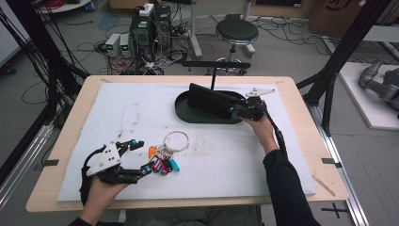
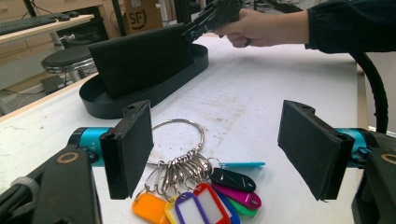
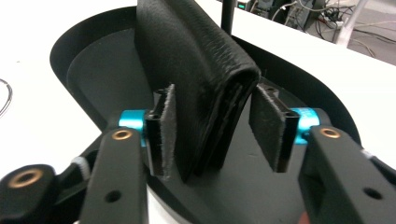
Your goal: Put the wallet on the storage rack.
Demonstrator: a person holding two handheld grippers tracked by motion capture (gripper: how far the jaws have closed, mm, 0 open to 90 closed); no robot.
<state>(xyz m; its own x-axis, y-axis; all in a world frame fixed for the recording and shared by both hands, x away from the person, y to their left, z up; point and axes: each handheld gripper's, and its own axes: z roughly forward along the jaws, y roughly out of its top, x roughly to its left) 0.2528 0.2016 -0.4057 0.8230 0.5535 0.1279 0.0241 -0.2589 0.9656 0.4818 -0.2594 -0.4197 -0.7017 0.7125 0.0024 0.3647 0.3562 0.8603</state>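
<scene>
Right gripper view shows the right tongs (image 3: 212, 135) straddling the end of a black leather wallet (image 3: 201, 79) that stands on edge in a black oval tray (image 3: 299, 88); the jaws stand apart, one pad perhaps just brushing the leather, a gap at the other. At the far right of the bench (image 1: 66, 141) the wallet seems set down, so the right tongs should back straight off without tipping it. Near left, the left tongs (image 2: 219, 144) gape wide around a key ring with coloured tags (image 2: 196, 182), gripping nothing.
</scene>
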